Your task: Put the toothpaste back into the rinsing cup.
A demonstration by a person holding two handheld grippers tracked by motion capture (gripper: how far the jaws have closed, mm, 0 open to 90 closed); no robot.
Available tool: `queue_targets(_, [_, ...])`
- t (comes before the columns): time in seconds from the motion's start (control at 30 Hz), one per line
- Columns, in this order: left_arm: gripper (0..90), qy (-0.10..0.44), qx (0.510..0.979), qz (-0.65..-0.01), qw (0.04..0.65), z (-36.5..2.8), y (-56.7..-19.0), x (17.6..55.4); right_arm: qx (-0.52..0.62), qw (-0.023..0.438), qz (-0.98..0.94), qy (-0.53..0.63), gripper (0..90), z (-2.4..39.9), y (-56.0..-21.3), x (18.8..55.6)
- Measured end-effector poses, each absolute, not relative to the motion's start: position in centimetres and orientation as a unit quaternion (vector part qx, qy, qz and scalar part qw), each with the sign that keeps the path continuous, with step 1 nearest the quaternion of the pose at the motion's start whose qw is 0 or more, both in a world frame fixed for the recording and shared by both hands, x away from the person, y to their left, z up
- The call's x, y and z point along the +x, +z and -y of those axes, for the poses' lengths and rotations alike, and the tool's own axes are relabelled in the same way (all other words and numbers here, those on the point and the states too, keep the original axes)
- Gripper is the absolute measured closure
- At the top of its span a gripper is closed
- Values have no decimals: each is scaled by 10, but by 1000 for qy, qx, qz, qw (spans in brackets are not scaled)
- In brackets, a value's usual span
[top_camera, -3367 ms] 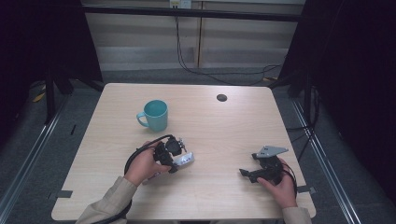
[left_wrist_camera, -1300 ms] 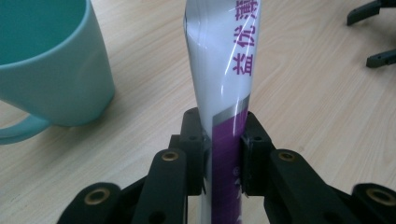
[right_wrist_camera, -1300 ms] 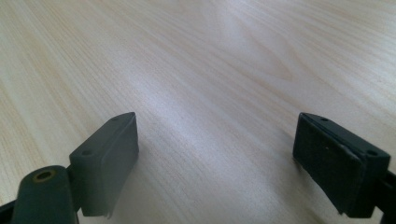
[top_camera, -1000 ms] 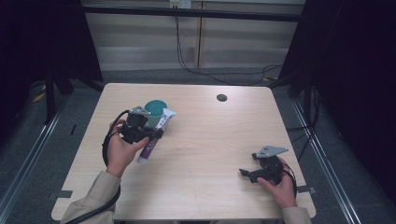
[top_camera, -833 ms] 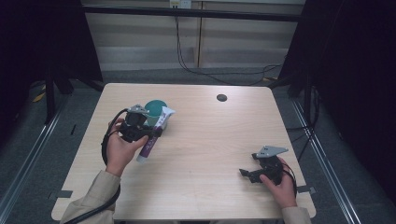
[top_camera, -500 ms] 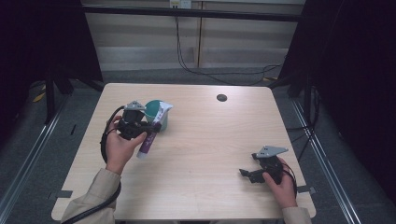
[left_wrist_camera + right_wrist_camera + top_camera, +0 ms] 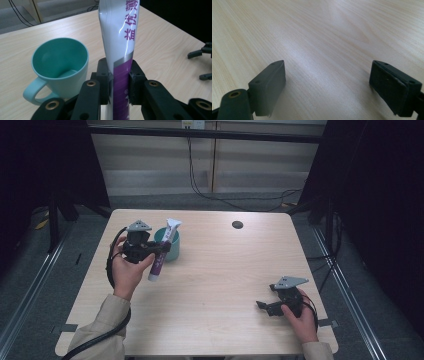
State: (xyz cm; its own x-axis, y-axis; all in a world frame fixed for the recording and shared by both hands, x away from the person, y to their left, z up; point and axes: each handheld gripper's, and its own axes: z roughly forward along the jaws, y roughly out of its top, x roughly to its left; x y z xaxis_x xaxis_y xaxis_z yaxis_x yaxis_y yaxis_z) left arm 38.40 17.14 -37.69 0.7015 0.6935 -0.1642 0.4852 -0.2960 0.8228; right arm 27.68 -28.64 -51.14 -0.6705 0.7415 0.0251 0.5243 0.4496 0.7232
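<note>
So your left tongs point(image 7: 118, 85) are clamped on the toothpaste tube point(image 7: 121, 50), pads pressing the purple part from both sides, with the white part and its purple lettering sticking up above them. From the high view the tube point(image 7: 163, 249) is tilted, with its white flat end leaning over the rim of the teal mug point(image 7: 170, 245) and the purple end hanging down toward the near side, off the tabletop point(image 7: 225, 270) as far as I can tell. In the left gripper view the mug point(image 7: 61, 67) sits just beside the tube, handle pointing toward the camera side, and it looks like there's nothing inside it. The tube isn't in the mug; it's beside and partly above the rim.

The mug stands toward the far left corner of the tabletop, a bit in from the left edge. There's a small dark round spot point(image 7: 237, 224) near the far edge, right of the middle.

Your right tongs point(image 7: 264, 307) are resting low by the near right corner, well apart from the mug and tube. In the right gripper view they point(image 7: 328, 87) are spread wide with just bare wood grain between the pads, pinching nothing.
</note>
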Motion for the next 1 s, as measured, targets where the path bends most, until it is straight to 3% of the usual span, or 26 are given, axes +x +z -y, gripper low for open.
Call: queue_targets(1.0, [756,134,766,-381,500,-165,-360,413,377,149,-838,364,132,286,-511,277])
